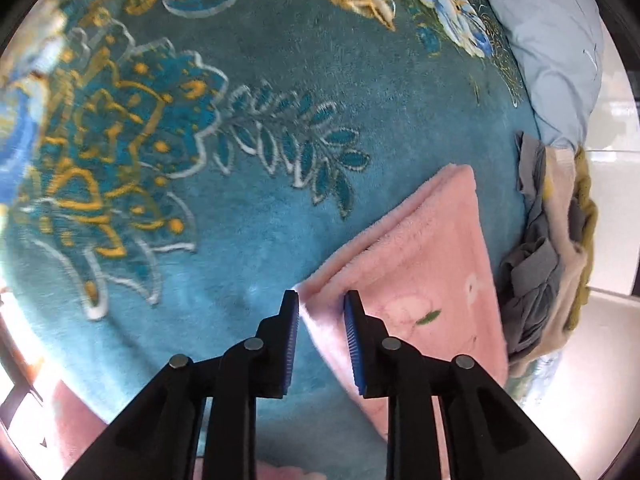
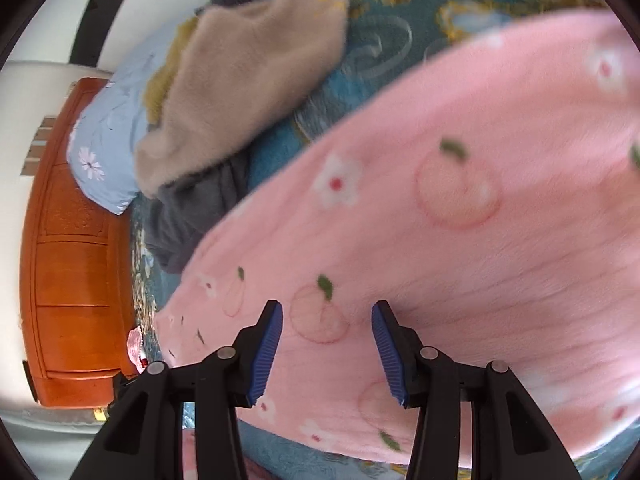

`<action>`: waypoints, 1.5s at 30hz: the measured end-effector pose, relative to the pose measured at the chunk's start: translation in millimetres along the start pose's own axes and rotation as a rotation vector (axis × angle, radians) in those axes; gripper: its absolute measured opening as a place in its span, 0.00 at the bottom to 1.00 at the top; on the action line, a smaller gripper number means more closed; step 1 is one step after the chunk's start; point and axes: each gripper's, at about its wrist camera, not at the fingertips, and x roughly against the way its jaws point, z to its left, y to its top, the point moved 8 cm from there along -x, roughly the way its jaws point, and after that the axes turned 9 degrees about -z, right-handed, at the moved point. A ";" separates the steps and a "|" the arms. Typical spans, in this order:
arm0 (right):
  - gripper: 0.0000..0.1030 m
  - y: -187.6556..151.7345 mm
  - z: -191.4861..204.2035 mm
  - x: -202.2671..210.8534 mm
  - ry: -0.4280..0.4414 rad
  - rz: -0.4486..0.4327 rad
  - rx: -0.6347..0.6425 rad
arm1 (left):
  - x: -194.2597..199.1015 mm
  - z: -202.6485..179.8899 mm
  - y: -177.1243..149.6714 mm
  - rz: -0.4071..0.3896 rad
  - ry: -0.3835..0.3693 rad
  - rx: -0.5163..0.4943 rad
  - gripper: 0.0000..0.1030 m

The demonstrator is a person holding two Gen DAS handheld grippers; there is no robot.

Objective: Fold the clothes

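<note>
A pink fleece garment (image 1: 416, 264) with peach and flower prints lies folded flat on a teal patterned blanket (image 1: 248, 216). My left gripper (image 1: 321, 300) is open, its jaws on either side of the garment's near corner, with no grip on it. In the right wrist view the same pink garment (image 2: 460, 208) fills most of the frame. My right gripper (image 2: 327, 312) is open and hovers just above the pink fabric, holding nothing.
A pile of other clothes, beige fleece (image 2: 256, 60) over dark grey cloth (image 2: 196, 216), lies beside the pink garment; it also shows in the left wrist view (image 1: 548, 248). A light blue flowered pillow (image 1: 560, 40) lies beyond. An orange wooden cabinet (image 2: 76, 256) stands beside the bed.
</note>
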 end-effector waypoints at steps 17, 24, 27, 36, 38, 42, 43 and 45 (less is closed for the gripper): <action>0.54 89.7 -188.2 130.4 -0.204 -0.210 -0.166 | -57.5 -177.5 -191.0 0.026 0.054 -0.664 0.25; 0.50 75.8 -233.1 128.3 -0.287 -0.204 -0.250 | -67.0 -158.4 -174.7 0.059 0.016 -0.515 0.26; 0.53 76.3 -224.7 132.6 -0.270 -0.225 -0.267 | -63.2 -158.2 -168.6 0.059 -0.030 -0.467 0.26; 0.55 23.6 -91.7 77.6 -0.055 -0.043 0.009 | -60.5 -138.4 -149.4 0.081 -0.102 -0.279 0.26; 0.55 6.9 -97.6 58.7 -0.100 0.001 0.023 | -61.1 -139.2 -149.5 0.084 -0.102 -0.284 0.26; 0.55 -9.4 -112.3 39.2 -0.163 0.032 -0.001 | -59.6 -139.8 -148.6 0.089 -0.112 -0.280 0.26; 0.55 -7.4 -109.9 41.9 -0.161 0.024 -0.006 | -58.4 -138.5 -147.0 0.090 -0.122 -0.261 0.26; 0.55 -2.8 -98.8 50.6 -0.152 0.002 0.008 | -47.8 -132.7 -135.8 0.046 -0.139 -0.204 0.26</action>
